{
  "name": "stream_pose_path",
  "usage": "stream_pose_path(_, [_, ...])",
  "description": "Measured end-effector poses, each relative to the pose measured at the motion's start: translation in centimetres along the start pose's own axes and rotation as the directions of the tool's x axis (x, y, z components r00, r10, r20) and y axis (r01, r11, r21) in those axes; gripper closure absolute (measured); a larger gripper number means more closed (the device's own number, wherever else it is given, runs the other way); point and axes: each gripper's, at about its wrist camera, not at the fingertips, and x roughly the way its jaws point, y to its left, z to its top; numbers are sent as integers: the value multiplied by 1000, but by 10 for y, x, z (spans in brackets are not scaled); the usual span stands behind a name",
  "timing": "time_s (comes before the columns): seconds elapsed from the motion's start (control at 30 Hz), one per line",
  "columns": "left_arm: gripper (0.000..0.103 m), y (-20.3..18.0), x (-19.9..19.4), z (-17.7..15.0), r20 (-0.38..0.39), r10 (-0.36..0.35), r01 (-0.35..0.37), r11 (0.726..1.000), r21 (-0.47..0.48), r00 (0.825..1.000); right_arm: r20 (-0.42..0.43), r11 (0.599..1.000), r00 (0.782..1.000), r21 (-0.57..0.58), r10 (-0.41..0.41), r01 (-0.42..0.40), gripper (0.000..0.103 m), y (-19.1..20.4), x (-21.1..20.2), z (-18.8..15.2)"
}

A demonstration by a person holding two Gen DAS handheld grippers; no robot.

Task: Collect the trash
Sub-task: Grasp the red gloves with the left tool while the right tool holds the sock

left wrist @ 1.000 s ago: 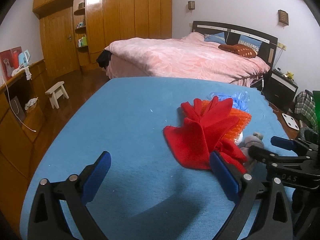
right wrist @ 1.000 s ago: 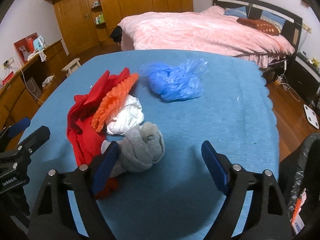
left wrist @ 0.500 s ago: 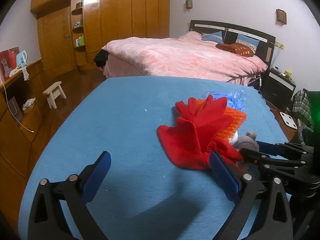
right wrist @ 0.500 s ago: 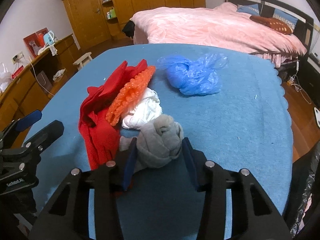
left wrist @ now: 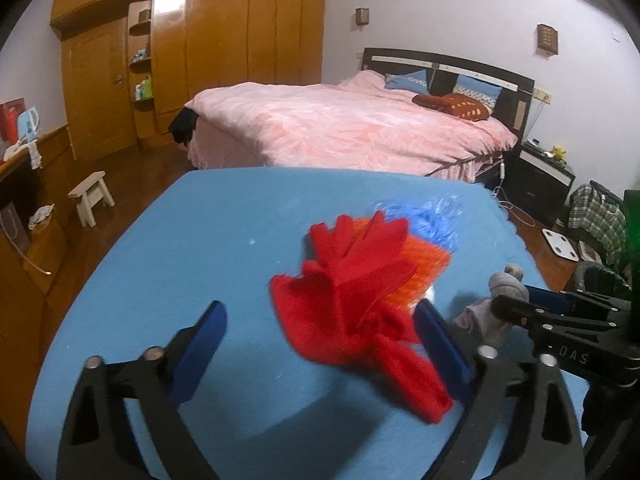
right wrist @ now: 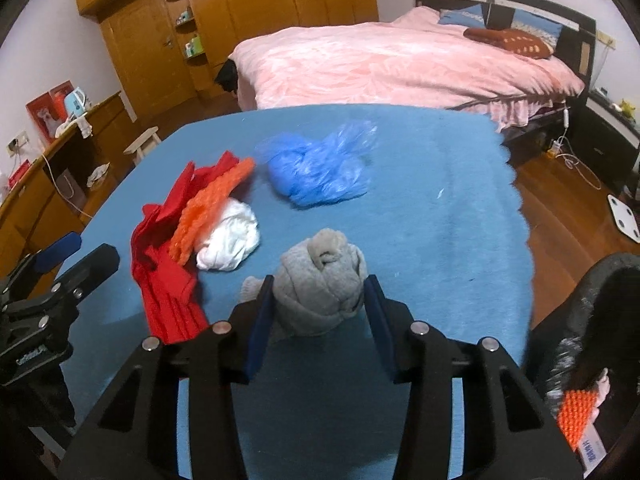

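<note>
Changed since the earlier frames: right gripper, then spread wide beside the grey cloth bundle, now clamps it between both blue pads; left gripper has just narrowed slightly and sits nearer the red cloth.

1. Blue table cover: carries every loose item.
2. Black bin bag: off the table edge at 4 o'clock in the right wrist view, mouth open, orange scrap inside.
3. Red cloth: left of the pile; one corner lies between the left gripper's wide jaws, ungripped.
4. Blue plastic bag: crumpled, 12 o'clock from the grey bundle, well apart.
5. Grey cloth bundle: centre front, held by the right gripper.
6. Orange mesh: draped over the red cloth.
7. White wad: touching the mesh, 10 o'clock from the bundle.
</note>
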Motion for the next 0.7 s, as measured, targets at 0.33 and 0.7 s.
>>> stream_pose_path(0.33, [41,-30,15,17,10,-72,71,995,68,997,24,1000,1000,-3,11,-11,60,-6,-9,10])
stream_pose_path(0.7, [79,-30,25,15,-37,-129,130,991,43,991,22,1000,1000,16,11,-11,60,-10,-12,10])
